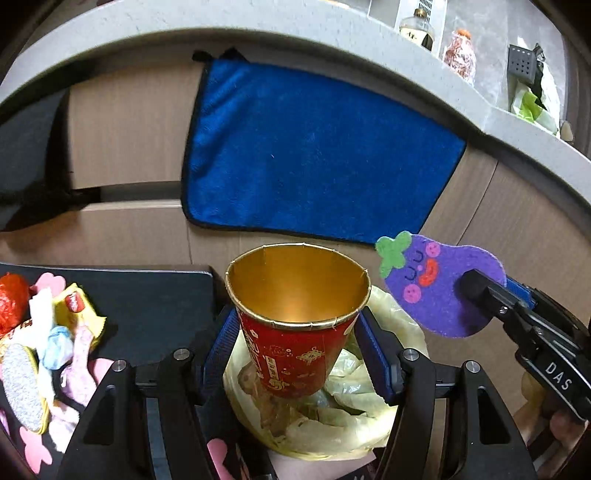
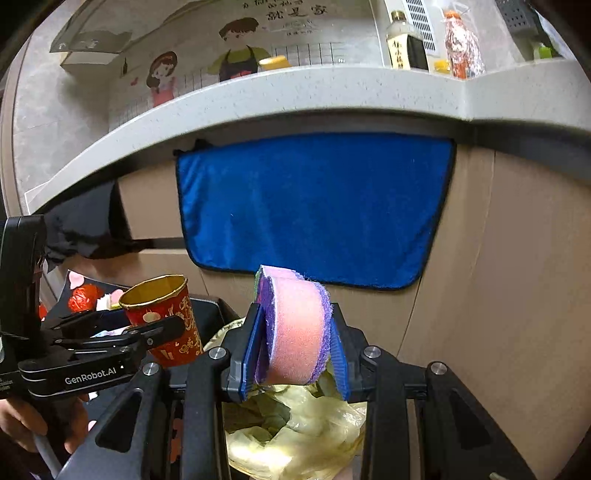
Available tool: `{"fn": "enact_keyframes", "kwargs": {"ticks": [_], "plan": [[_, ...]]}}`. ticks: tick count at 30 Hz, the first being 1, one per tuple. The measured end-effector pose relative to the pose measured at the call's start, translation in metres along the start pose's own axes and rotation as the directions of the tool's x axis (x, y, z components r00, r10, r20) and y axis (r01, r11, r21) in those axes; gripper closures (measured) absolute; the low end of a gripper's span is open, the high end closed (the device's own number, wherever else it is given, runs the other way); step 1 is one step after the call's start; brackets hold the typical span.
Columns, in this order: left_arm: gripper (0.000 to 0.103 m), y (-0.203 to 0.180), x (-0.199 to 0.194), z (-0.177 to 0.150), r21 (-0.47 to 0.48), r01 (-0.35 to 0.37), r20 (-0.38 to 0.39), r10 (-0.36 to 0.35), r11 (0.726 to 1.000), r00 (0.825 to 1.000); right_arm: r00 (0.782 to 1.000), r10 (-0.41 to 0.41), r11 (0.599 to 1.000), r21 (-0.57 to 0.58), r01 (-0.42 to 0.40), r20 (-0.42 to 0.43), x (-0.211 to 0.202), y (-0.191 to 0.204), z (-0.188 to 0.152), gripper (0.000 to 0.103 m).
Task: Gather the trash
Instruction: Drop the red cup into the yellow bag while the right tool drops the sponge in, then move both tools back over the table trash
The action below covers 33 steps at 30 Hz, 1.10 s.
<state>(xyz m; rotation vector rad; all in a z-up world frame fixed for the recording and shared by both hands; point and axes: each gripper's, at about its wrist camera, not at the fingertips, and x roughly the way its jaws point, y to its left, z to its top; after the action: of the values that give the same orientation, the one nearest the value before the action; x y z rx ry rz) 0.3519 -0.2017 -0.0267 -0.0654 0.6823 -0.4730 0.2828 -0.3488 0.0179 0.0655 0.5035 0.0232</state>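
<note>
My left gripper (image 1: 299,354) is shut on a red paper cup (image 1: 295,325) with a gold inside, held upright over a bin lined with a yellow bag (image 1: 354,417). The cup (image 2: 162,317) and the left gripper (image 2: 162,332) also show in the right wrist view. My right gripper (image 2: 295,354) is shut on a purple eggplant-shaped sponge (image 2: 295,328) with a pink back, bent between the pads, above the same yellow bag (image 2: 295,428). In the left wrist view the sponge (image 1: 432,284) and right gripper (image 1: 476,291) sit to the right of the cup.
A black tray (image 1: 155,306) at left holds wrappers and scraps (image 1: 48,332). A blue towel (image 1: 314,151) hangs on the cabinet front under a grey counter (image 1: 258,26). Bottles (image 2: 402,40) stand on the counter.
</note>
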Motion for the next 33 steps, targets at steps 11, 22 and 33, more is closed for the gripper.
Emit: {"fn": "enact_keyframes", "kwargs": {"ticks": [11,22,33], "plan": [[0.015,0.005,0.037,0.001,-0.010,0.092,-0.070,-0.092,0.996,0.993,0.998,0.002,0.997,0.082,0.002,-0.057,0.040,-0.024,-0.014,0.062],[0.012,0.036,-0.008,-0.002,-0.027,0.023,-0.013,-0.024,0.999,1.000,0.997,-0.045,0.994,0.100,0.052,-0.066,0.035,-0.013,-0.020,0.055],[0.011,0.131,-0.109,-0.028,-0.070,-0.174,0.073,0.179,0.982,0.981,0.999,-0.050,0.999,0.015,0.050,-0.004,-0.015,0.068,-0.014,0.055]]}}
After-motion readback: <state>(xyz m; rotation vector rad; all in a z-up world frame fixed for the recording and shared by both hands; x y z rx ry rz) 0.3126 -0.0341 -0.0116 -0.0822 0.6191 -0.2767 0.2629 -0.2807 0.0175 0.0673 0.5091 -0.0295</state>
